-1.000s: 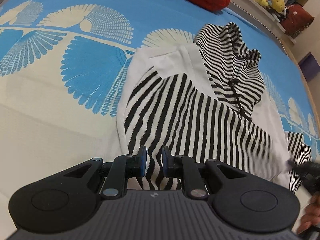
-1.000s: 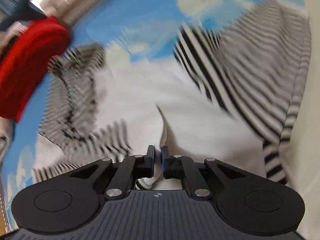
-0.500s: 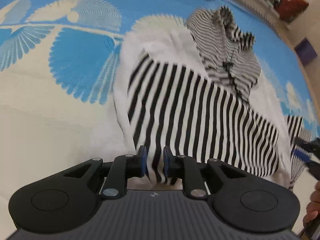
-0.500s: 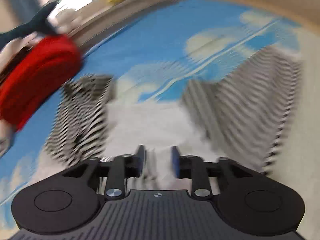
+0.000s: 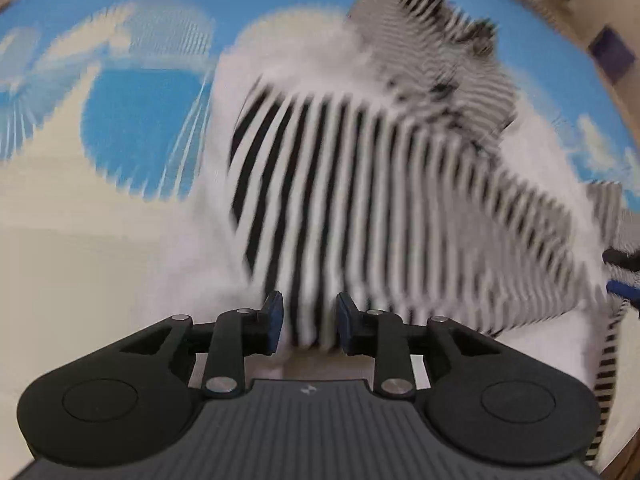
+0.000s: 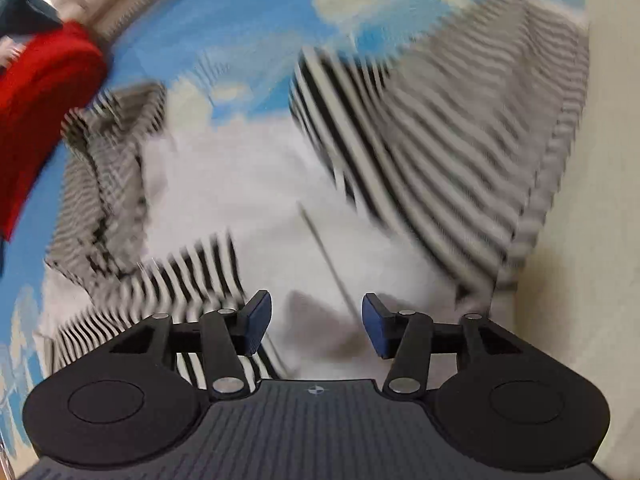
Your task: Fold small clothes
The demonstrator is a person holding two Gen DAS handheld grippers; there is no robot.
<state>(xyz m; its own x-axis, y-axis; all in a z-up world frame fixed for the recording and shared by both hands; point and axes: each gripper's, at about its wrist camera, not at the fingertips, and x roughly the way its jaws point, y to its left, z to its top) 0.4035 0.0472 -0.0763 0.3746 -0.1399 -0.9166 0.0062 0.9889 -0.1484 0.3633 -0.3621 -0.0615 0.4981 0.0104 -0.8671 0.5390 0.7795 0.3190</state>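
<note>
A small black-and-white striped hoodie (image 5: 380, 184) with white panels lies on the bed cover, its hood (image 5: 440, 72) at the far end. My left gripper (image 5: 309, 322) hangs over the near striped hem. Its jaws are opening, and the hem lies in the gap without being pressed. In the right wrist view the hoodie (image 6: 248, 184) fills the middle, with a striped sleeve folded across it. My right gripper (image 6: 316, 326) is over the white part, its jaws opening with nothing pinched between them. Its fingertips (image 5: 618, 258) show at the right edge of the left wrist view. Both views are blurred.
The blue and cream patterned bed cover (image 5: 132, 120) spreads around the garment. A red cushion (image 6: 36, 112) lies at the left of the right wrist view beyond the hood (image 6: 104, 184). Cream cover (image 6: 580, 240) lies to the right of the hoodie.
The right jaws went from shut on a white fold to wide apart, and the fold has dropped flat. The left jaws have spread off the striped hem, and that view has slid along the garment.
</note>
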